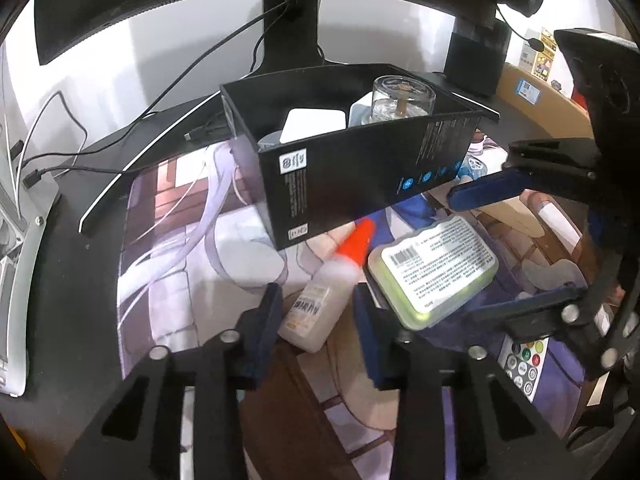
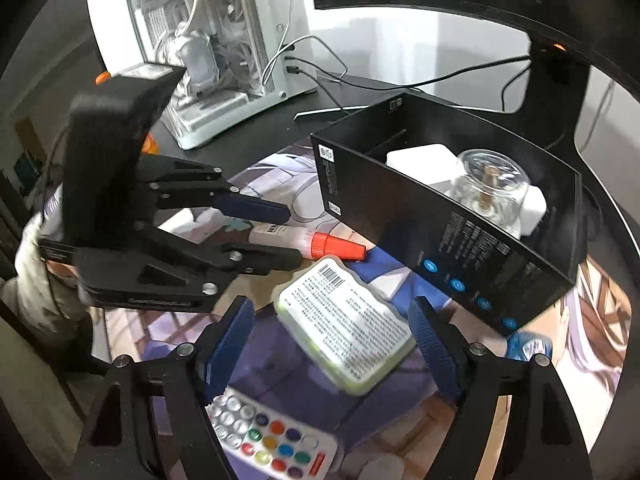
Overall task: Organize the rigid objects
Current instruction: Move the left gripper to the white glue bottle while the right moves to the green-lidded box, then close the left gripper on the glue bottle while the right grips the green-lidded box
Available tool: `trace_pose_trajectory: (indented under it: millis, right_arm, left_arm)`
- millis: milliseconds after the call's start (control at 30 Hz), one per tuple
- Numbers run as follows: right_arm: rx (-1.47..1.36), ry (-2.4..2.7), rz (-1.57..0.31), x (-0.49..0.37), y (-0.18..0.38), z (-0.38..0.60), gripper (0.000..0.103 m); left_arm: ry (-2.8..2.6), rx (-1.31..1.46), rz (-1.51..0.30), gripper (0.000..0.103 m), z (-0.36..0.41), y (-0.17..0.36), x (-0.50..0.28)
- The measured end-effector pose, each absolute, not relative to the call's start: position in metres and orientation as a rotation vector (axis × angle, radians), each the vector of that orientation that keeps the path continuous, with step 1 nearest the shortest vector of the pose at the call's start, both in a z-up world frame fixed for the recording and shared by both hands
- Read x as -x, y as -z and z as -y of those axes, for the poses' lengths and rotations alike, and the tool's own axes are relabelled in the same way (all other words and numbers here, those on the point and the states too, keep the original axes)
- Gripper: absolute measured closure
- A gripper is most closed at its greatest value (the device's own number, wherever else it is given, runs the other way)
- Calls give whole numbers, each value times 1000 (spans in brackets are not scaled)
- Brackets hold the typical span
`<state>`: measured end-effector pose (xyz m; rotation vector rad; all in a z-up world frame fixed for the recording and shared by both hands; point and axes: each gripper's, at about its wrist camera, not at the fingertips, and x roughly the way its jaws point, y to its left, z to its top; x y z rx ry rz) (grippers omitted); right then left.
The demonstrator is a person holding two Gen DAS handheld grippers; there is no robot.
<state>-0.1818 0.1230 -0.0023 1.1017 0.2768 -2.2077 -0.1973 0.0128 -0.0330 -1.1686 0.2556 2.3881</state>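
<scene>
We judge the glue bottle (image 1: 316, 304) light, stiff-walled and smooth, liable to roll; best taken across its pale body, not the tapered orange cap (image 1: 358, 242). It lies on its side at lower centre of the left wrist view, between the pads of the left tool (image 1: 316, 332), whose jaws stand apart on either side of the body with no visible contact. The flat tin (image 2: 346, 324) we judge rigid and light, its label side slick; hold it across the short edges. It lies centre frame in the right wrist view, tilted, label up, lime rim showing, between the wide-open pads of the right tool (image 2: 332, 356), which grips nothing. The black box (image 2: 452, 216), upper right, already contains a glass jar (image 2: 490, 188), fragile, and white blocks. A remote (image 2: 276, 436) lies on the table mat at lower centre.
</scene>
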Motion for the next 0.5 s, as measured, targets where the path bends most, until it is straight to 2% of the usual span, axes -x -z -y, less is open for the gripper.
trace_pose_trajectory:
  millis: [200,367,500]
  right_arm:
    - [-1104,2204,-333,181,10,-116,19]
    - [-1118,2192,-358,175,11,-115,19]
    - [-1143,2110,-298,165,7,-117,19]
  left_arm:
    - [-2389,1181,-228,81,-7,31,187]
    - [-2401,1192,-229,81,0,29,176]
    - [-2407,1173,-221,81,3,26,173]
